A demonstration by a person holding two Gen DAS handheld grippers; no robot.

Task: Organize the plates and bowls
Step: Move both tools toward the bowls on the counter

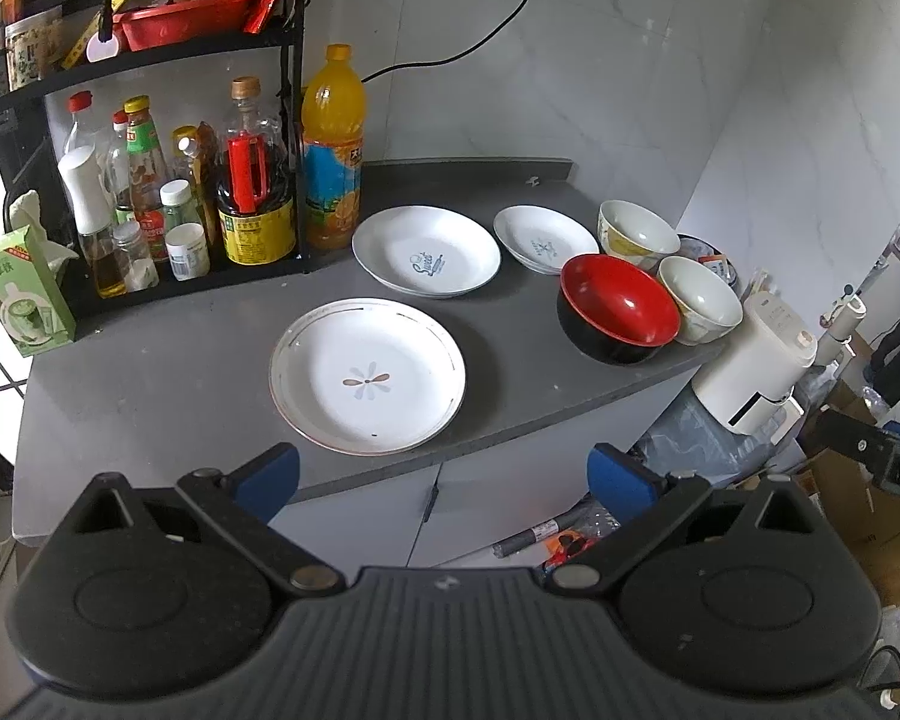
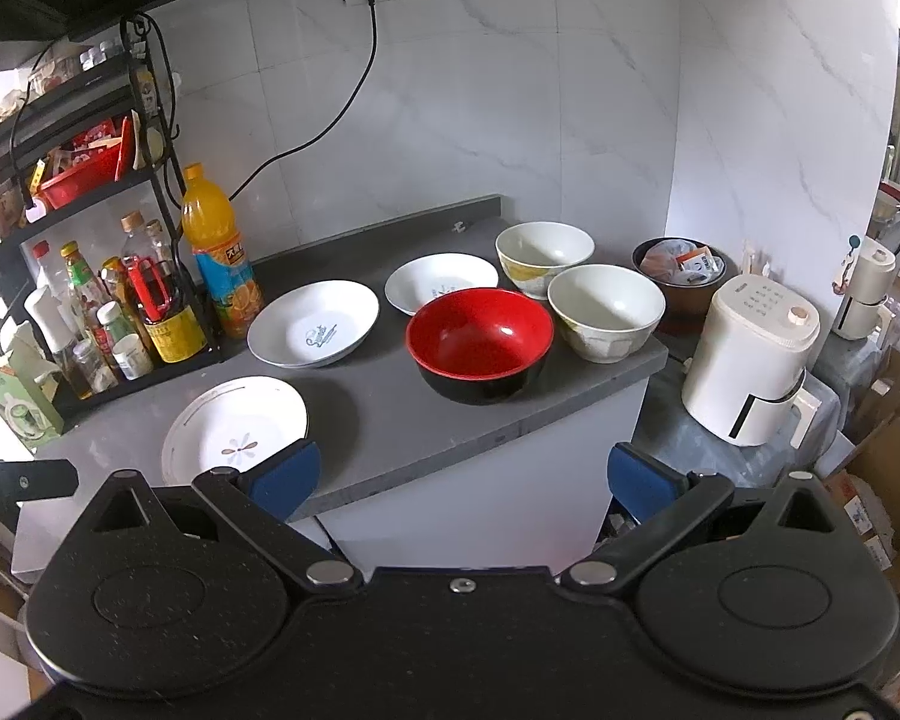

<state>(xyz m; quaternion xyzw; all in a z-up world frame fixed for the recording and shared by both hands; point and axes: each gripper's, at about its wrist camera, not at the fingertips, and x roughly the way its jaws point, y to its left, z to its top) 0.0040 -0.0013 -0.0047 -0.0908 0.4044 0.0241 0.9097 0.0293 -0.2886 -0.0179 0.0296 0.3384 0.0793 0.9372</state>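
Your left gripper point(image 1: 444, 474) and right gripper point(image 2: 465, 477) both hang off the counter point(image 1: 180, 360) edge, jaws spread wide and empty. The flower plate point(image 1: 367, 376) lies nearest that edge. Behind it sit two more plates point(image 1: 427, 250). The red bowl point(image 2: 480, 342) stands right of them, touching a white bowl point(image 2: 606, 311).

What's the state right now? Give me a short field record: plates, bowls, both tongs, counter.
plates: three, unstacked; white flower-centred plate nearest, white deep plate with blue script behind it, smaller white plate to its right
bowls: red-inside black-outside bowl, two cream bowls, all upright, unstacked
left tongs: open, empty, short of the counter
right tongs: open, empty
counter: grey countertop
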